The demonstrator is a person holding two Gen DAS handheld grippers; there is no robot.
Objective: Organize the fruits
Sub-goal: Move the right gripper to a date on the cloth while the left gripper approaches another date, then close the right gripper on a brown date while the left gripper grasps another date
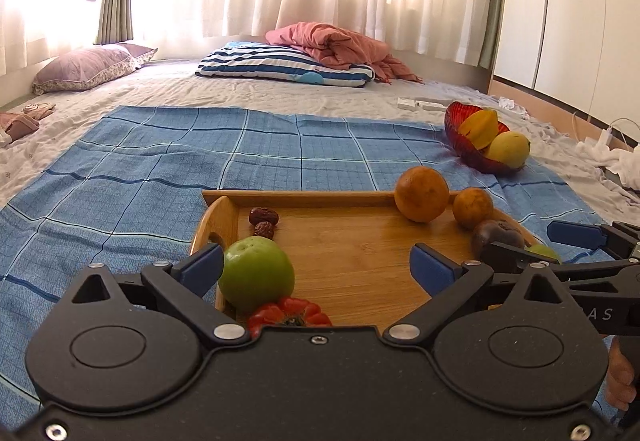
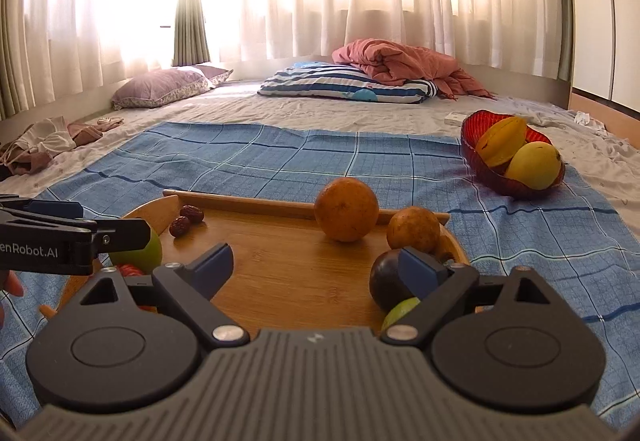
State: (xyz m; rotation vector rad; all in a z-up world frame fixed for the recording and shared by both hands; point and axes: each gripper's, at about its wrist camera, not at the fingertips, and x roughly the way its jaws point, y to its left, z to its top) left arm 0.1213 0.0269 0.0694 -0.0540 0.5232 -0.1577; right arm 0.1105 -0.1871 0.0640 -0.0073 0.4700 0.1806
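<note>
Left gripper (image 1: 316, 265): jaws stand wide apart, nothing between the pads; it sits low in the frame over the near part of the tray.
Right gripper (image 2: 316, 267): jaws likewise spread wide and empty; its right finger (image 2: 418, 267) overlaps the dark purple fruit in the view, contact cannot be told.
Tray (image 2: 280, 273): wooden, rigid, raised rim; lies on the blue checked cloth (image 1: 160, 161) at lower centre of both views.
Green apple (image 1: 256, 273): lower left, just beside the left gripper's left finger; judged firm, smooth and fairly heavy. Grip across the widest part.
Red fruit (image 1: 292, 311): bottom centre, touching the apple; ribbed, likely soft. Close gently.
Large orange (image 2: 346, 209): centre, against the far rim; round, will roll. Pinch at the middle.
Small orange (image 2: 414, 229): right of centre; same handling.
Dark purple fruit (image 2: 384, 281): lower right; glossy, probably slippery.
Dates (image 2: 186, 219): left of centre, two, touching; small and light, needing a fine pinch.
Red bowl (image 2: 472, 149): upper right, well apart from the tray; holds a starfruit (image 2: 502, 139) and a mango (image 2: 534, 165). Looks brittle; lower fruit in, do not drop.
</note>
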